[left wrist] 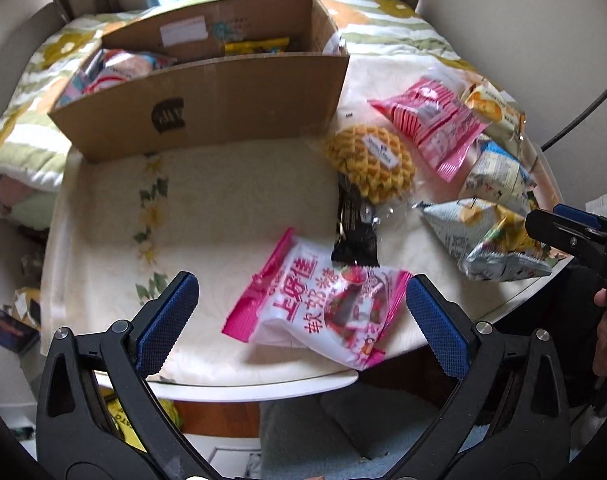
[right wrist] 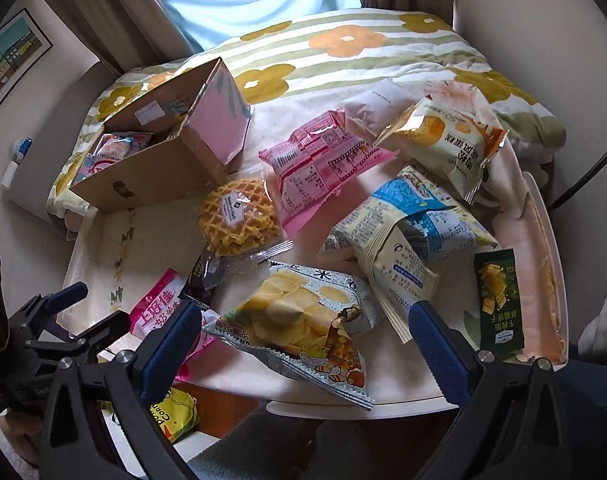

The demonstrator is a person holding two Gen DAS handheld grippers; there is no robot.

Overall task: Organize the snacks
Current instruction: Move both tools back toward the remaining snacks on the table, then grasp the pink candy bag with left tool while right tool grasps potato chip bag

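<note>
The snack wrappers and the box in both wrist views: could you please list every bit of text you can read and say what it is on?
"上好佳": pink and white bag.
"www.oishi.com": back of the cream and blue bag, partly legible.
"Corn": yellow packet under the table edge, upside down.
"50": orange and cream bag, upside down.
Waffle label, green packet, cardboard box logo and stickers: too blurred.

cardboard box (left wrist: 223,100): plain brown, with a dark round mark on its front
candy bag (left wrist: 323,304): pink and white, red characters
waffle snack (right wrist: 237,216): yellow, grid pattern
chip bag (right wrist: 303,320): pale grey, yellow chips printed
small packet (right wrist: 497,300): dark green
bed cover (right wrist: 343,48): white, green stripes, orange and mustard flowers
left tongs (left wrist: 301,316): black, blue pads
</note>
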